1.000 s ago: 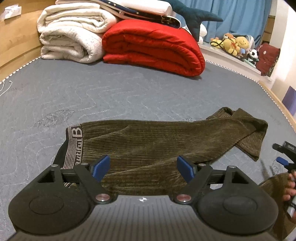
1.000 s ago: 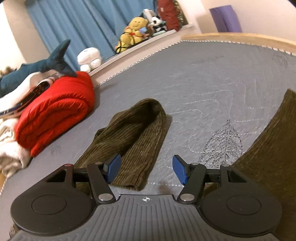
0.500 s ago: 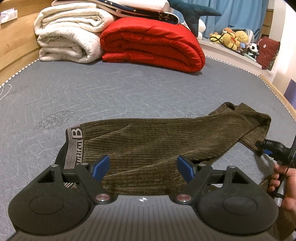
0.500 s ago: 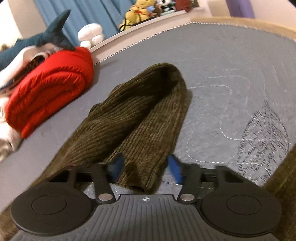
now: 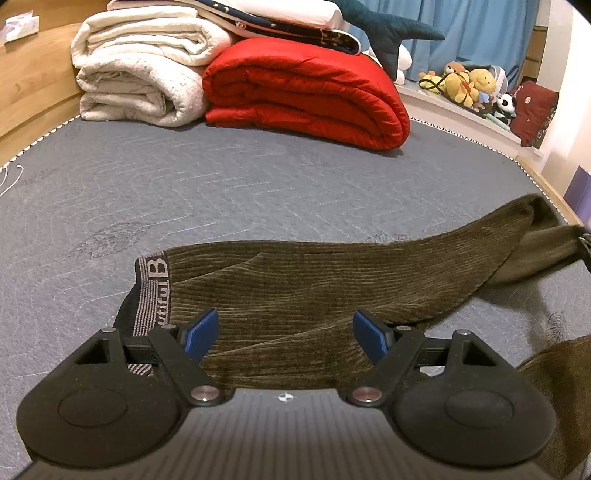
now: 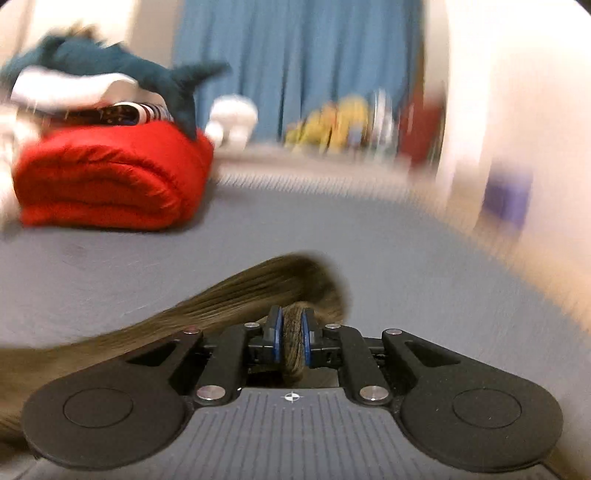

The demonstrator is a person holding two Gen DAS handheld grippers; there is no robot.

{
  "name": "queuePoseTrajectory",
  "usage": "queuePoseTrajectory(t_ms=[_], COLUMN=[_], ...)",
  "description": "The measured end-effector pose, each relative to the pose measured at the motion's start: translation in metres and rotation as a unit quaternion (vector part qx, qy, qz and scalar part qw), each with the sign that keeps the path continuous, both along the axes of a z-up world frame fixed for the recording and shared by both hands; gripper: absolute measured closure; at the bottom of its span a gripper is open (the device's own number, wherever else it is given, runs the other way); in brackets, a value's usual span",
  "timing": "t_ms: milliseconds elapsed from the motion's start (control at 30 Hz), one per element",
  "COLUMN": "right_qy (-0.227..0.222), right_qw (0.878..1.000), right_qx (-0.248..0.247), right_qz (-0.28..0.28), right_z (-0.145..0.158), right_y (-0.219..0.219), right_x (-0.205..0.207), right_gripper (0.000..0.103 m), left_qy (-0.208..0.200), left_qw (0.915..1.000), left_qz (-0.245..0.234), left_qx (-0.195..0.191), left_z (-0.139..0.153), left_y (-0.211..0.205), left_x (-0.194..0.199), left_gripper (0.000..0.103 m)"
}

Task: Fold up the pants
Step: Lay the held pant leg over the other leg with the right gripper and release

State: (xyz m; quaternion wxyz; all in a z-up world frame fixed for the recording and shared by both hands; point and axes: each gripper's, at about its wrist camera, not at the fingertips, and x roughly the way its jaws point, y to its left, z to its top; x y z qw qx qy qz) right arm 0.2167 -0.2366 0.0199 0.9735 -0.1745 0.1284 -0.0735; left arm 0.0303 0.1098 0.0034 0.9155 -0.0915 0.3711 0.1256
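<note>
Olive-brown corduroy pants (image 5: 314, 284) lie across the grey mattress (image 5: 221, 184), with the lettered waistband (image 5: 155, 291) at the left and the legs running right. My left gripper (image 5: 286, 334) is open and hovers low over the pants near the waistband. My right gripper (image 6: 291, 334) is shut on the leg end of the pants (image 6: 291, 343) and holds it off the bed. The leg end also shows lifted at the right edge of the left wrist view (image 5: 546, 236). The right wrist view is blurred by motion.
A folded red quilt (image 5: 306, 92) and white blankets (image 5: 144, 74) are stacked at the head of the bed, with a plush shark (image 5: 388, 33) on top. Stuffed toys (image 5: 469, 85) line the ledge by the blue curtain. A wooden bed frame (image 5: 33, 81) runs along the left.
My right gripper moved onto the leg end, shut on it and lifted it, swinging fast. The leg end now hangs raised at the right. My left gripper stayed open over the waistband.
</note>
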Motion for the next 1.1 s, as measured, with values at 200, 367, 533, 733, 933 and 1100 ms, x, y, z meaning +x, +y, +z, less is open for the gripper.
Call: queuePoseTrajectory(t_ms=[200,367,533,733,933,1100], right_qy=[0.037,0.083,-0.022,0.001,0.045,0.060], right_qw=[0.980,0.945,0.888,0.806,0.739,0.732], right_qx=[-0.090,0.202,0.390,0.582,0.654,0.655], right_qz=[-0.174,-0.243,-0.243,-0.110,-0.156,-0.178], right_z=[-0.044,-0.070,-0.047,-0.053,-0.088,-0.099], right_y=[-0.064,-0.163,-0.207,-0.223,-0.234,-0.234], right_x=[0.013,0.008,-0.016,0.004,0.060,0.090], right_gripper=[0.092,0.084,0.060,0.039,0.026,0.082], left_qy=[0.000,0.002,0.008,0.012,0.017,0.019], left_qw=[1.0000,1.0000,0.9999,0.9998,0.9998,0.9997], left_qz=[0.003,0.002,0.003,0.002,0.006,0.014], left_qx=[-0.005,-0.008,-0.014,-0.017,-0.014,-0.011], left_z=[0.002,0.002,-0.001,-0.003,-0.005,-0.006], left_y=[0.004,0.006,0.005,0.003,0.010,0.019], left_x=[-0.003,-0.003,0.002,0.005,0.004,0.006], left_gripper=[0.019,0.019,0.019,0.019,0.019,0.019])
